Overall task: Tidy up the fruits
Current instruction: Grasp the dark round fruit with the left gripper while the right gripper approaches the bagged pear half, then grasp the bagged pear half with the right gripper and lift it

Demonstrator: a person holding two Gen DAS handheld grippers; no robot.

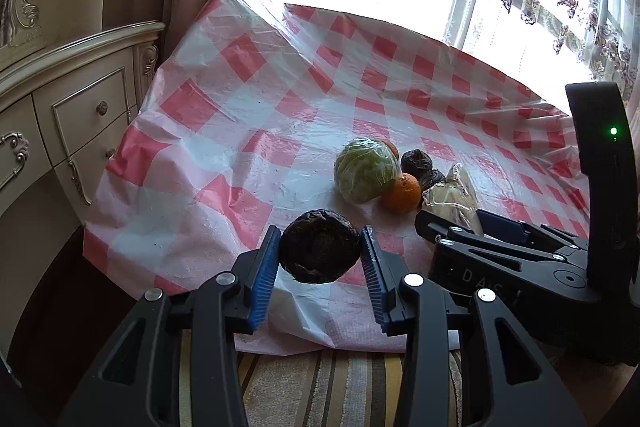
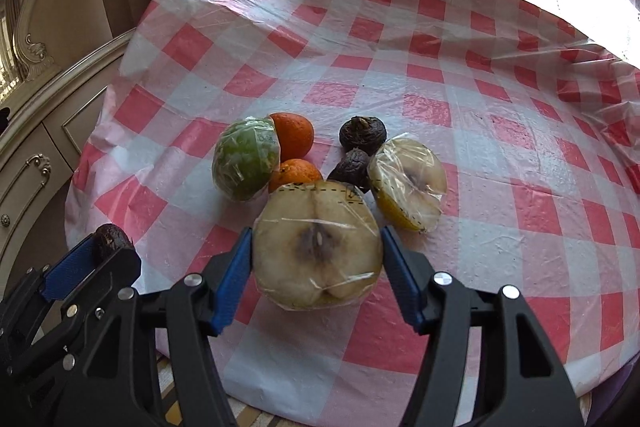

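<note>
Left hand-held gripper [image 1: 320, 259] pinches dark fruit [image 1: 319, 246] near cloth edge [image 1: 320, 343] — right's [image 2: 316, 255] pads flank pear half [image 2: 318, 247].

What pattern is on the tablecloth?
The tablecloth has red-and-white checks, clearest in the right wrist view.

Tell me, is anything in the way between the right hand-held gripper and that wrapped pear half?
Nothing visible is. The wrapped pear half already sits between the right hand-held gripper's blue fingers, with no other fruit intervening.
</note>
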